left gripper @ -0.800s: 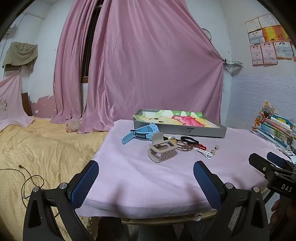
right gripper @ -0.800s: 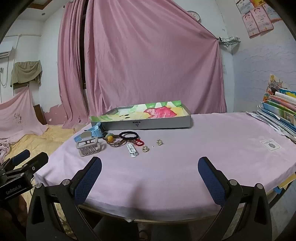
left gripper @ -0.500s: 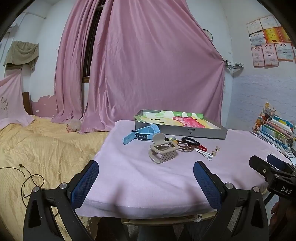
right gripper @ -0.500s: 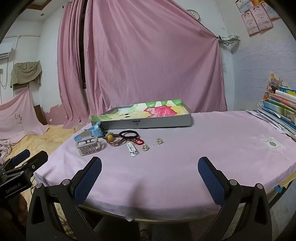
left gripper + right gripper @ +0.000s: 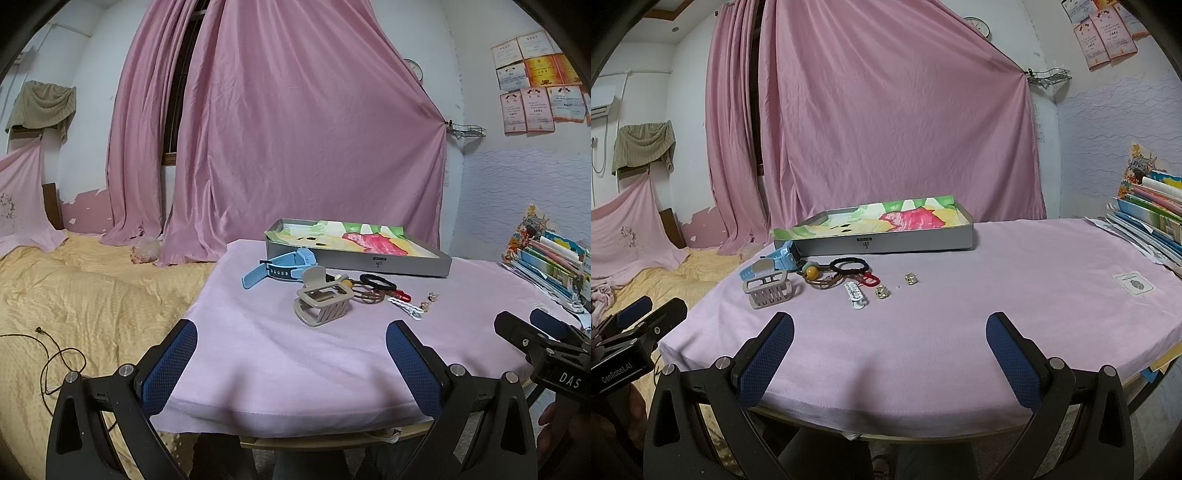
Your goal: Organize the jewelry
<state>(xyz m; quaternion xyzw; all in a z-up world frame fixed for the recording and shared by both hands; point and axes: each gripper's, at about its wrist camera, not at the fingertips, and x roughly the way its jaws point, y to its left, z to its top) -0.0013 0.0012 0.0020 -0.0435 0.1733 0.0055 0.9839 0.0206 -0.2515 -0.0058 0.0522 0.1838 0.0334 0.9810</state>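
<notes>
Pink cloth covers the counter [image 5: 1015, 280], with the grey tray [image 5: 886, 243] at its twelve o'clock edge in the right wrist view. Both the left claw [image 5: 291, 354] and right claw [image 5: 890, 343] hang released at six o'clock, gripping nothing. Toward ten o'clock lie the blue watch [image 5: 775, 258], beige hair claw clip [image 5: 770, 291], black hair tie [image 5: 849, 264], white hair clip [image 5: 855, 293] and two earrings [image 5: 882, 292].
</notes>
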